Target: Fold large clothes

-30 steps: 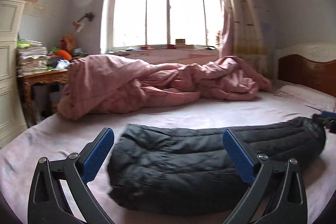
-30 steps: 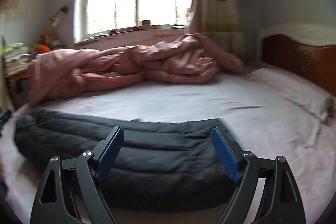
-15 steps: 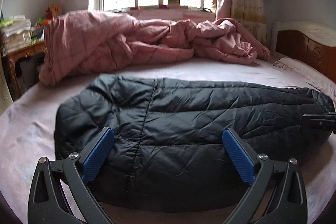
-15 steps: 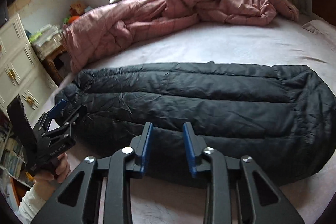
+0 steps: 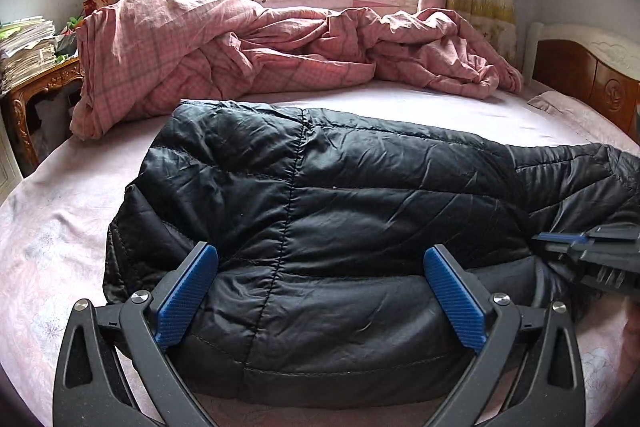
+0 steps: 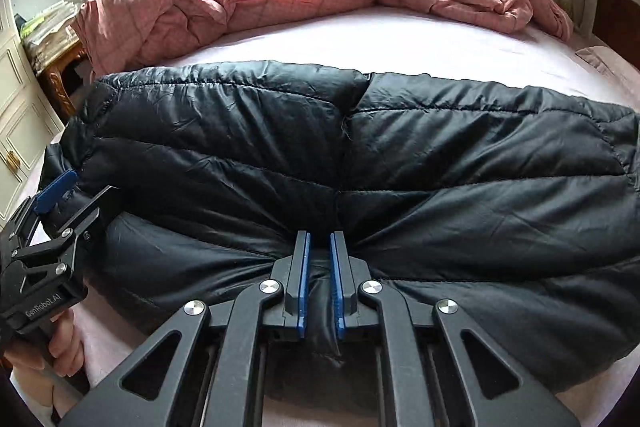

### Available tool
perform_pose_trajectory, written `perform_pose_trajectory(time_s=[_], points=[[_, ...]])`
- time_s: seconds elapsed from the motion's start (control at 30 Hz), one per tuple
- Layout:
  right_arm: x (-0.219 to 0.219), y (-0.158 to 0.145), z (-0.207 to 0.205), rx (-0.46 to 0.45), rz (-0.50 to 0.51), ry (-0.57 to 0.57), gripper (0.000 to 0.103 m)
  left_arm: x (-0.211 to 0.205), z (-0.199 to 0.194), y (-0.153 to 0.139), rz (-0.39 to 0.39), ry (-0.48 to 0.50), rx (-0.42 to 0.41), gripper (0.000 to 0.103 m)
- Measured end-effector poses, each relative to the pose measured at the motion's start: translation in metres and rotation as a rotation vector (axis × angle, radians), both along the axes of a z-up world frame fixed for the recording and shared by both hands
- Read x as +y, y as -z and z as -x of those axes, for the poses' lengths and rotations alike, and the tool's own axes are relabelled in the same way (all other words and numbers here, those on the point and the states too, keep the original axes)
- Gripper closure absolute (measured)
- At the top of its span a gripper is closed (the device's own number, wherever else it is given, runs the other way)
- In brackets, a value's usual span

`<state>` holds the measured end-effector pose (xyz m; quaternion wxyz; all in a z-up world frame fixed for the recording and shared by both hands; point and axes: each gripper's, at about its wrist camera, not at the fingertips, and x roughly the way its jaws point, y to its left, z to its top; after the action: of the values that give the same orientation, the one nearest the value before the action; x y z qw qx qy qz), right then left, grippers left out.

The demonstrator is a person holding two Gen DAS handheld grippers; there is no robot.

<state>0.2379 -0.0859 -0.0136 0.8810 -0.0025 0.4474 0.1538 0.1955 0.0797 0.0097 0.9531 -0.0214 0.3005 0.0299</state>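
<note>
A black quilted puffer jacket (image 5: pixel 340 211) lies folded lengthwise across the pink bed sheet; it fills the right wrist view (image 6: pixel 400 155). My left gripper (image 5: pixel 320 291) is open, its blue pads straddling the jacket's near edge at its left end. My right gripper (image 6: pixel 319 283) is shut on a pinch of the jacket's near edge, with black fabric bunched between its blue pads. The left gripper also shows in the right wrist view (image 6: pixel 68 203) at the jacket's left end. The right gripper shows side-on in the left wrist view (image 5: pixel 560 239).
A crumpled pink checked duvet (image 5: pixel 248 59) lies along the bed's far side under the window. A wooden headboard (image 5: pixel 592 83) and a pillow (image 5: pixel 568 107) are at the right. A carved side table (image 5: pixel 44 87) with stacked papers and a white cabinet (image 6: pixel 16 115) stand at the left.
Both grippers have moved closer to the jacket. The right gripper has closed from nearly shut onto the jacket's near edge. The left gripper stays open and now straddles the edge.
</note>
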Motion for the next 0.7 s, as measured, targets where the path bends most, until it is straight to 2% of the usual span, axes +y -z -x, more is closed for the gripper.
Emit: perform_pose_trajectory(time_s=[0.07, 0.1, 0.17, 0.27, 0.37, 0.43, 0.5, 0.57, 0.67, 0.7], points=[[-0.010, -0.016, -0.008, 0.022, -0.066, 0.034, 0.091, 0.002, -0.001, 0.001, 0.007, -0.002, 0.005, 0.001], [-0.015, -0.028, -0.013, -0.003, -0.099, 0.063, 0.091, 0.002, -0.001, 0.001, 0.010, -0.002, 0.005, 0.001], [-0.016, -0.039, -0.024, -0.019, -0.101, 0.088, 0.091, 0.002, 0.000, 0.001, 0.012, -0.002, 0.004, 0.001], [-0.012, -0.032, -0.051, 0.023, -0.083, 0.121, 0.093, 0.002, 0.000, 0.000, 0.012, -0.002, 0.003, 0.001], [-0.007, 0.000, -0.074, 0.134, -0.072, 0.111, 0.095, 0.001, -0.001, -0.001, 0.005, 0.002, 0.004, 0.001], [-0.001, 0.010, -0.080, 0.152, -0.002, 0.065, 0.100, -0.001, -0.002, 0.000, -0.009, -0.001, 0.008, 0.001], [0.002, 0.003, -0.084, 0.179, 0.027, 0.058, 0.101, -0.002, -0.003, 0.000, -0.019, -0.008, 0.016, 0.001], [-0.001, -0.011, -0.092, 0.201, -0.014, 0.086, 0.101, -0.001, -0.004, 0.001, -0.009, -0.009, 0.023, 0.001], [0.000, -0.029, -0.102, 0.142, -0.031, 0.121, 0.101, 0.001, -0.005, 0.001, 0.000, -0.009, 0.023, 0.001], [0.002, -0.027, -0.108, 0.149, -0.024, 0.131, 0.101, 0.000, -0.005, 0.001, -0.002, -0.008, 0.021, 0.001]])
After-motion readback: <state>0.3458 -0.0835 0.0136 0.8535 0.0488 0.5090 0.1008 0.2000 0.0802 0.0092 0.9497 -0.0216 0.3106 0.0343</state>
